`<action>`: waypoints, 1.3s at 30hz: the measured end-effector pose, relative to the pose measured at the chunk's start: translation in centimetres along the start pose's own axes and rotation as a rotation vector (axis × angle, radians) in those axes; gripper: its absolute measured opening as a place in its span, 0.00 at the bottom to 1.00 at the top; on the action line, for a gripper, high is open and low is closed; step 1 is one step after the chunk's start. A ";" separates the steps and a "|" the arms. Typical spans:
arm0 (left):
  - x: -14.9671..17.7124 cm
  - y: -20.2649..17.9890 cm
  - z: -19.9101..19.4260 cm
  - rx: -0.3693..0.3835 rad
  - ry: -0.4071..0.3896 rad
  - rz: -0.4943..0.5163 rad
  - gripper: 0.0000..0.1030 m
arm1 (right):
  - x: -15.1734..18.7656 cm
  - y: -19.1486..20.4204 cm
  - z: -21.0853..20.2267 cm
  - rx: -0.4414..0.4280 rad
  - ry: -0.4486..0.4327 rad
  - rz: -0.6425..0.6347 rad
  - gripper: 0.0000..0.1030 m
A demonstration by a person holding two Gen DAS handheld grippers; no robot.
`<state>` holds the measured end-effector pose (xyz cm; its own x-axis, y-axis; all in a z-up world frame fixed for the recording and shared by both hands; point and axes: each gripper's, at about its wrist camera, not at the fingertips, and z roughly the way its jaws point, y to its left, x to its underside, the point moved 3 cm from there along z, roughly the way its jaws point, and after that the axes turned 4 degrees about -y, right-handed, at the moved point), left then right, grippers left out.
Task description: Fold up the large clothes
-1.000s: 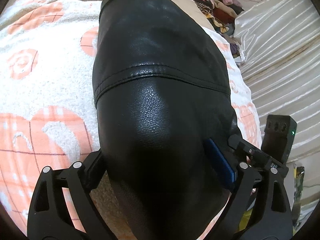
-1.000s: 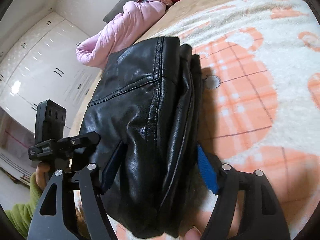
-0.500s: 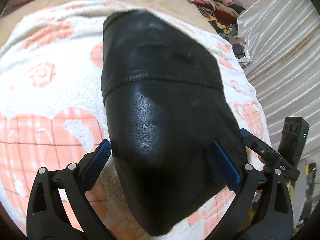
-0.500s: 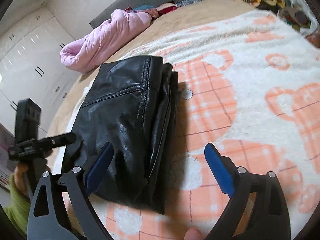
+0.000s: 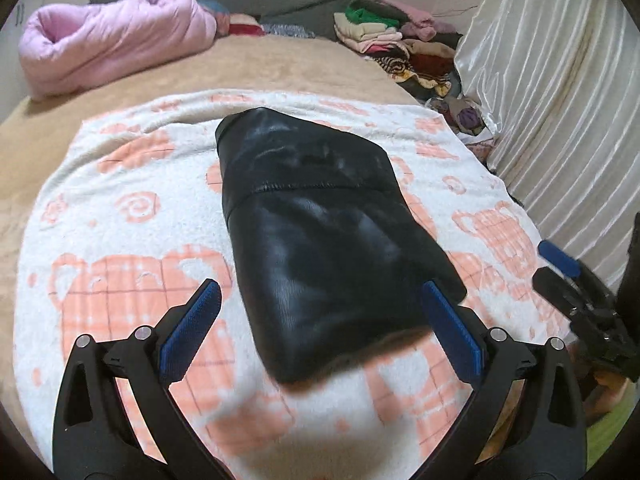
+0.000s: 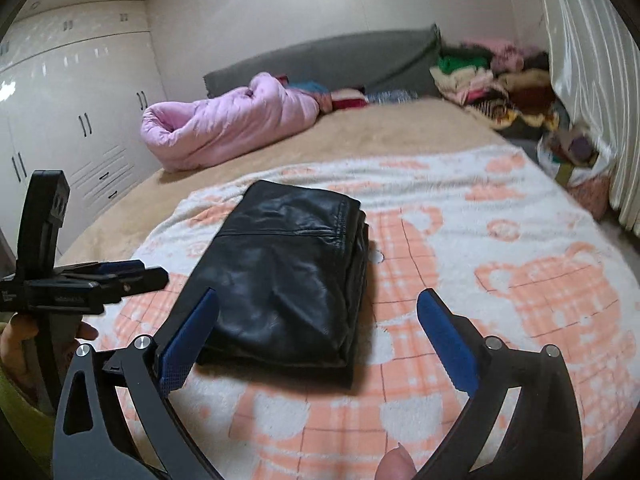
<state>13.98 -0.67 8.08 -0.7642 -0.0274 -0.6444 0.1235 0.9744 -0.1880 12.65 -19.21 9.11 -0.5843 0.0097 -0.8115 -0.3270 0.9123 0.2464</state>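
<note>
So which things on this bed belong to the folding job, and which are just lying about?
Job:
- black leather jacket, folded
- patterned blanket under it
- left gripper, open
- right gripper, open

Lying about:
- pink quilt
- clothes pile
- wardrobe

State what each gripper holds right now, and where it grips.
Nothing. The left gripper and right gripper are both open, clear of the folded black leather jacket on the blanket.

Left gripper: jaws spread wide, nothing between the pads, held clear above the bed. Right gripper: jaws likewise wide apart, empty, raised. A fingertip shows at the right gripper's lower edge.
</note>
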 end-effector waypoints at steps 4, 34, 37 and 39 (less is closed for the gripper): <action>1.9 -0.2 -1.2 -0.024 -0.025 0.007 0.91 | 1.3 1.2 -1.7 0.041 -0.043 -0.037 0.96; 9.1 2.6 -2.8 -0.096 -0.025 -0.061 0.91 | 8.1 3.3 -2.8 0.124 0.024 -0.081 0.96; 9.2 2.6 -2.9 -0.097 -0.023 -0.068 0.91 | 8.1 3.4 -2.9 0.122 0.023 -0.088 0.96; 9.2 2.6 -2.9 -0.102 -0.022 -0.067 0.91 | 8.1 3.5 -3.0 0.118 0.023 -0.090 0.96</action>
<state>5.39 2.22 3.81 -0.7541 -0.0967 -0.6496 0.0071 0.9878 -0.1553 4.59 -17.20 5.02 -0.5739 -0.0826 -0.8147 -0.2898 0.9510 0.1077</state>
